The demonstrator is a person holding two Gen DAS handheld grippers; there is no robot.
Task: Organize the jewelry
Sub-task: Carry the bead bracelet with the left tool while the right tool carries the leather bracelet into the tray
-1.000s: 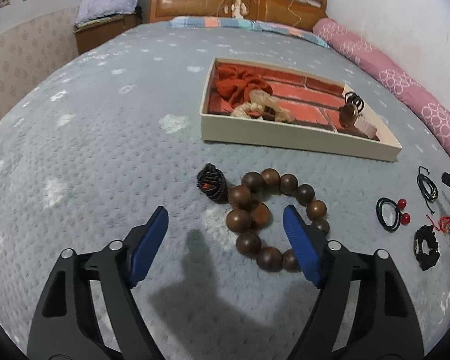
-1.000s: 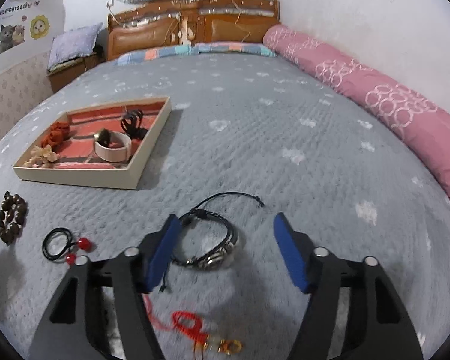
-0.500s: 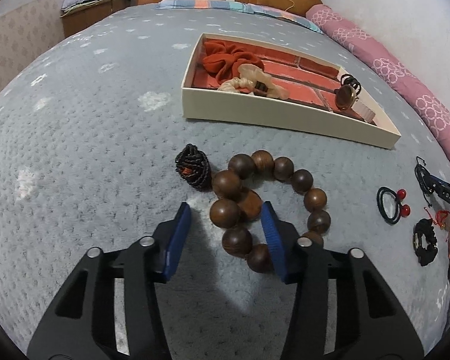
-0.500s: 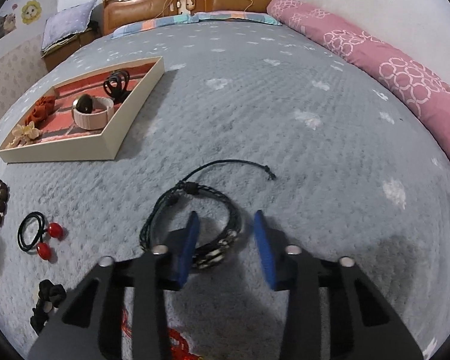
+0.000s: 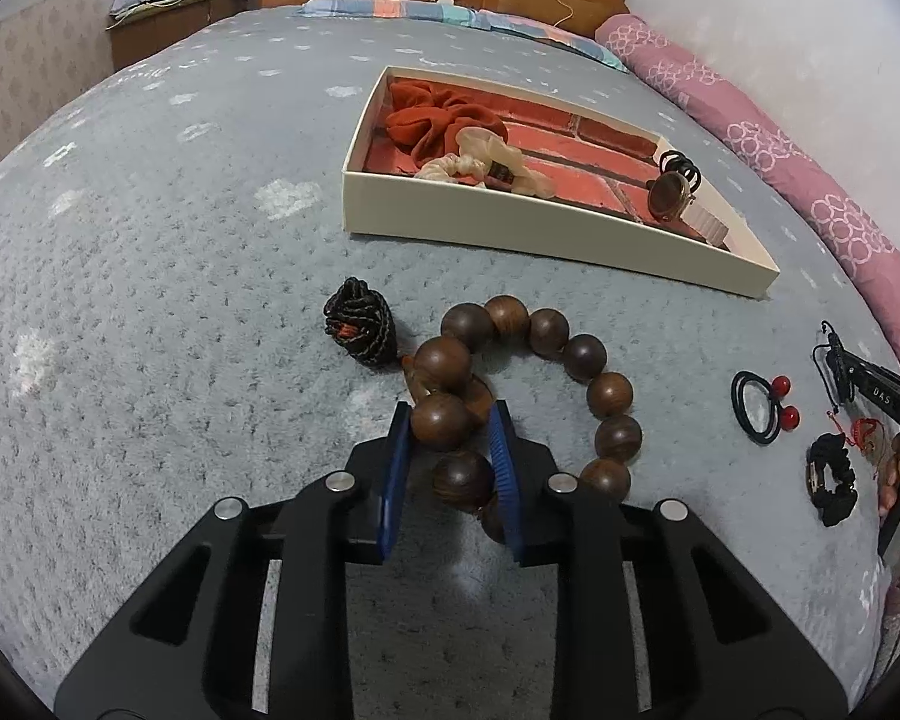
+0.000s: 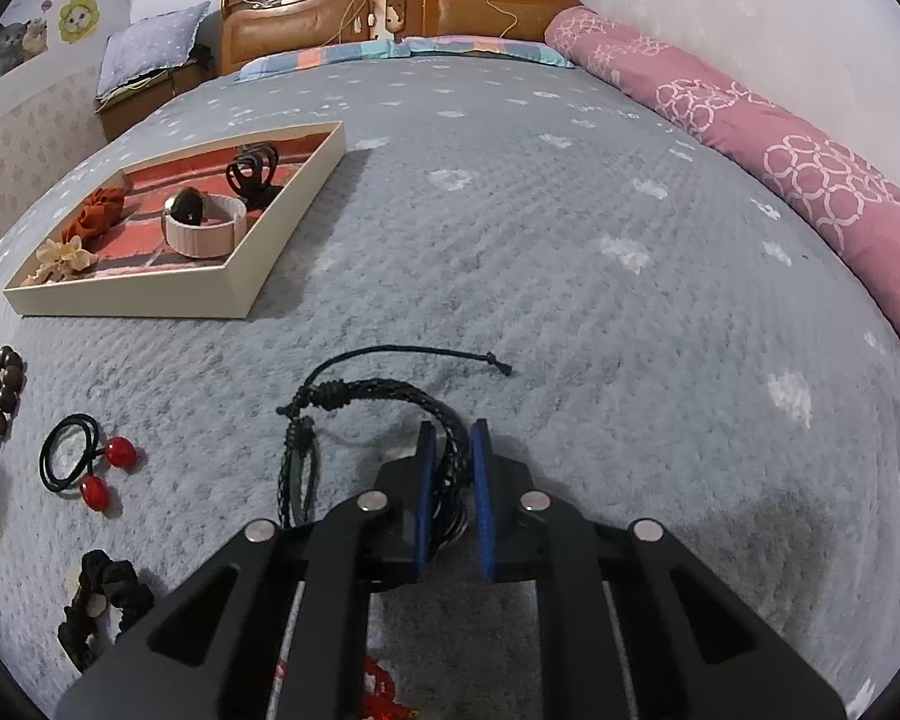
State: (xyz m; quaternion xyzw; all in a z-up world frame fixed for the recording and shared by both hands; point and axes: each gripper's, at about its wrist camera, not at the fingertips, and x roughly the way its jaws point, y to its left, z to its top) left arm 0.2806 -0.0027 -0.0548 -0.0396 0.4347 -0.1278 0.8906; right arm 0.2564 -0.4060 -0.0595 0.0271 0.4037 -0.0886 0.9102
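My left gripper is shut on the brown wooden bead bracelet, which lies on the grey bedspread. My right gripper is shut on the black braided cord bracelet and holds part of it off the bedspread. The cream tray with a red brick-pattern floor stands beyond the beads; it holds a rust scrunchie, a cream scrunchie, a watch and a black clip. The tray also shows in the right wrist view.
A black knotted cord piece lies left of the beads. A black hair tie with red balls and a black scrunchie lie on the bedspread. A red cord charm lies under the right gripper. A pink bolster runs along the wall.
Both grippers have closed: the left on the wooden beads, the right on the black cord bracelet, which is now partly raised.
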